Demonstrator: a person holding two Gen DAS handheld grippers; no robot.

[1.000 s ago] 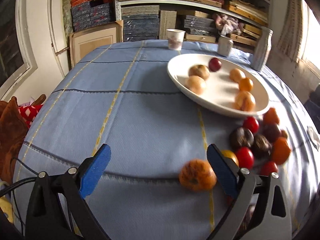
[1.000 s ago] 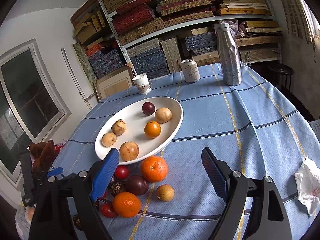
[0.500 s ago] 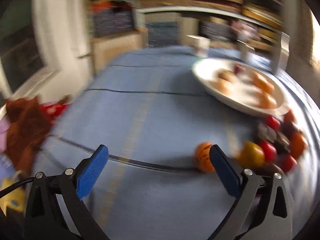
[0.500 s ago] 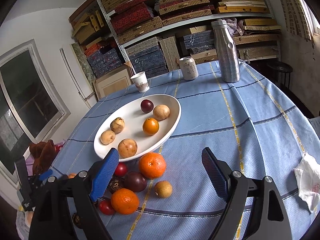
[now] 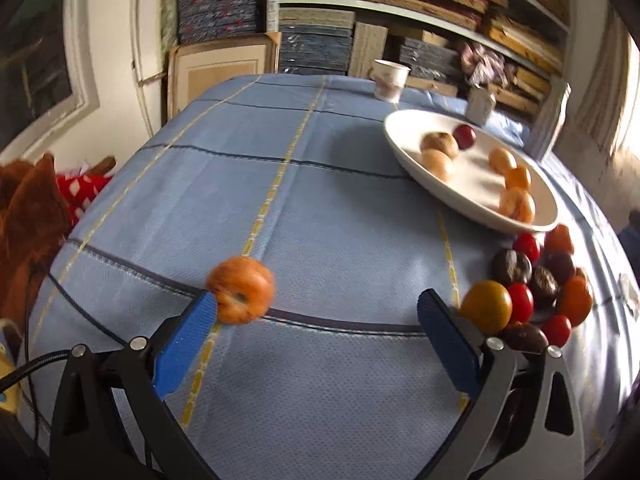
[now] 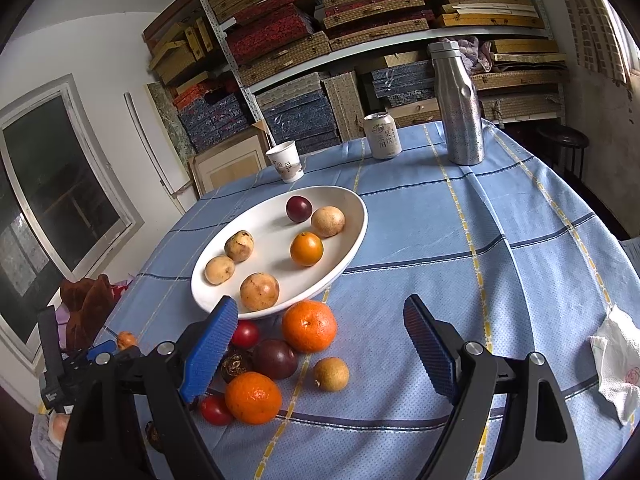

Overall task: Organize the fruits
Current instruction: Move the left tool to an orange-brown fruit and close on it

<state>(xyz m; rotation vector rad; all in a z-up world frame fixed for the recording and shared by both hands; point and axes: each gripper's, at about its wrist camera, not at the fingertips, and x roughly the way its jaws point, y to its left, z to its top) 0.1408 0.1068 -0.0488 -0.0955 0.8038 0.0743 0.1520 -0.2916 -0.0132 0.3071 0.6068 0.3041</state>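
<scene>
Beside the left gripper's [image 5: 316,316] left pad, a lone orange fruit [image 5: 241,295] shows its dimpled end toward the camera. Both that gripper and the right gripper [image 6: 318,334] gape empty.

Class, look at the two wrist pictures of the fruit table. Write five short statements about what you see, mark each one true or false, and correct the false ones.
1. The white oval plate holds six fruits. True.
2. The right claw grips an orange. False: it is open and empty.
3. The silver metal bottle stands upright. True.
4. The white paper cup sits on the plate. False: it stands on the blue tablecloth behind it.
5. The left claw is shut. False: it is open.
</scene>
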